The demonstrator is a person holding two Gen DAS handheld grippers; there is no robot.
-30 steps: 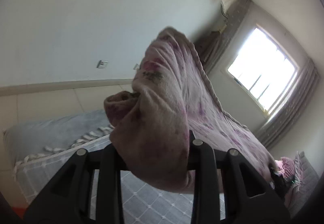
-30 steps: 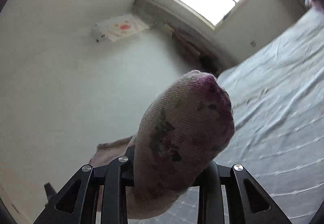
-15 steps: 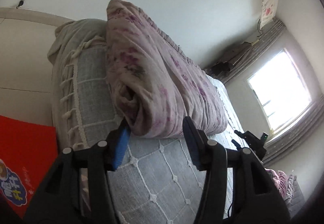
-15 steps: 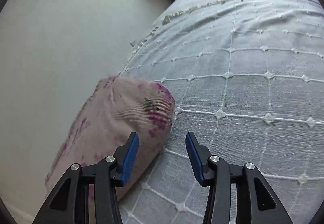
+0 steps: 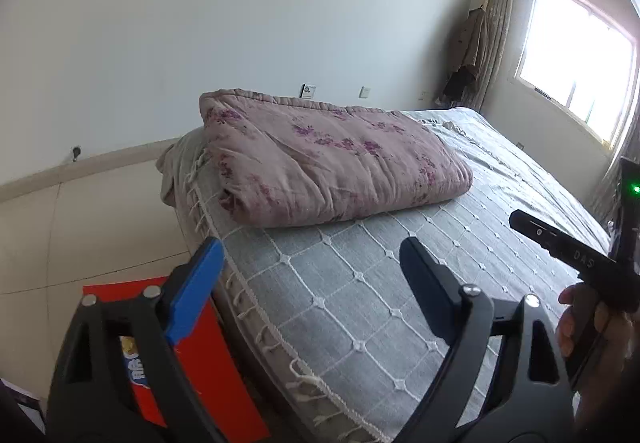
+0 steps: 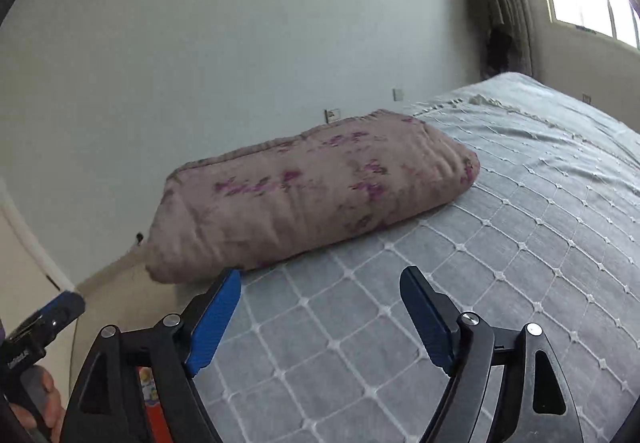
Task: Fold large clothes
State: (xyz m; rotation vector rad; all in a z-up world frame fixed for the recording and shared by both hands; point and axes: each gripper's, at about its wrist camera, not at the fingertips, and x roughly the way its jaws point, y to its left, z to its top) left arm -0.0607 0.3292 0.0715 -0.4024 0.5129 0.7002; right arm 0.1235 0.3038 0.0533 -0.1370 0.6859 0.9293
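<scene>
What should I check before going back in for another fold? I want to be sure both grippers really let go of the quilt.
1. Left gripper open and empty: ok.
2. Right gripper open and empty: ok.
3. Pink floral quilt lying folded on the grey bedspread: ok.
4. Both grippers apart from the quilt: ok.
5. Quilt fully on the bed: cannot tell; its left end sits at the bed's edge.
6. Layers underneath even: cannot tell.
</scene>
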